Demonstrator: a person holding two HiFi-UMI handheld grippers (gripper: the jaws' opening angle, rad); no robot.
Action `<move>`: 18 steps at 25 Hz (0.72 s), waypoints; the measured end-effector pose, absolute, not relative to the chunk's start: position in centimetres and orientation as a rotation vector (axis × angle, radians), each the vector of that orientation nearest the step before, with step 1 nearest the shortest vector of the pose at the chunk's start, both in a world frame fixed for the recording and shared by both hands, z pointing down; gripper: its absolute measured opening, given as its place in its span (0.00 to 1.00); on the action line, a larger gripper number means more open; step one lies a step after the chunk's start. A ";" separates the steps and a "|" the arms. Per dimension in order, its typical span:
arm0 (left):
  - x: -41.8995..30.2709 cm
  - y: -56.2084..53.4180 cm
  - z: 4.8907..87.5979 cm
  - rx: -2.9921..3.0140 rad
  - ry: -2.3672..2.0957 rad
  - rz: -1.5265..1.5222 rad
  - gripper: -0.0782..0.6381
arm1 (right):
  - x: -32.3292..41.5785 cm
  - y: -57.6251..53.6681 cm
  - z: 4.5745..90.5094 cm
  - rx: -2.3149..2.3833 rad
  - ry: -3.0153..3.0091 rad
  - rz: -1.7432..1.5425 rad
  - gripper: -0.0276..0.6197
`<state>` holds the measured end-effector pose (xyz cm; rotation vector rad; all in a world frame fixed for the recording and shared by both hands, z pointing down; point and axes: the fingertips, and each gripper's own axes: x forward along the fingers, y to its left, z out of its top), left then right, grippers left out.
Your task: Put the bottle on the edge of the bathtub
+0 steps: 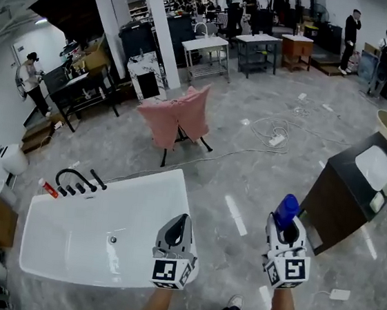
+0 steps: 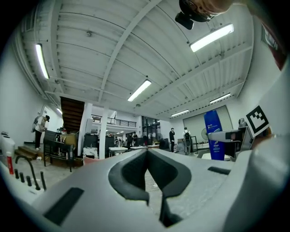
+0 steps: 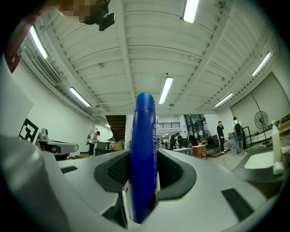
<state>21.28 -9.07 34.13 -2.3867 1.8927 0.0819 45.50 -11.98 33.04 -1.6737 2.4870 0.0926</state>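
A white bathtub [image 1: 80, 239] stands on the floor at the lower left of the head view. My right gripper [image 1: 284, 231] is held out to the right of the tub, over the floor, and is shut on a tall blue bottle [image 1: 286, 209] that stands upright between its jaws. In the right gripper view the blue bottle [image 3: 144, 136] fills the gap between the dark pads [image 3: 174, 174]. My left gripper [image 1: 180, 220] hovers over the tub's near right corner, shut with nothing in it. The left gripper view shows that gripper [image 2: 147, 153] with the bottle [image 2: 213, 133] off to its right.
A black faucet set [image 1: 76, 179] and a small red-and-white tube [image 1: 47, 188] sit at the tub's far left end. A pink-draped chair [image 1: 177, 118] stands beyond the tub. A dark vanity with a white basin [image 1: 357, 183] is at the right. A power strip with cable [image 1: 276, 139] lies on the floor.
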 end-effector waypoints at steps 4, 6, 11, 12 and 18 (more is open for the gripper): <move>24.4 -12.2 34.3 -2.336 1.960 0.070 0.12 | 48.3 -15.9 33.0 -1.599 2.531 0.084 0.27; 25.8 -13.4 34.4 -2.320 1.980 0.067 0.12 | 49.5 -17.2 33.3 -1.573 2.548 0.077 0.27; 27.7 -15.5 35.0 -2.291 2.036 0.071 0.12 | 51.5 -19.9 34.4 -1.529 2.586 0.052 0.27; 27.8 -15.9 35.1 -2.287 2.044 0.065 0.12 | 51.6 -20.4 34.4 -1.516 2.591 0.050 0.27; 26.6 -17.6 36.1 -2.257 2.109 0.063 0.12 | 49.7 -22.9 35.7 -1.456 2.629 0.005 0.27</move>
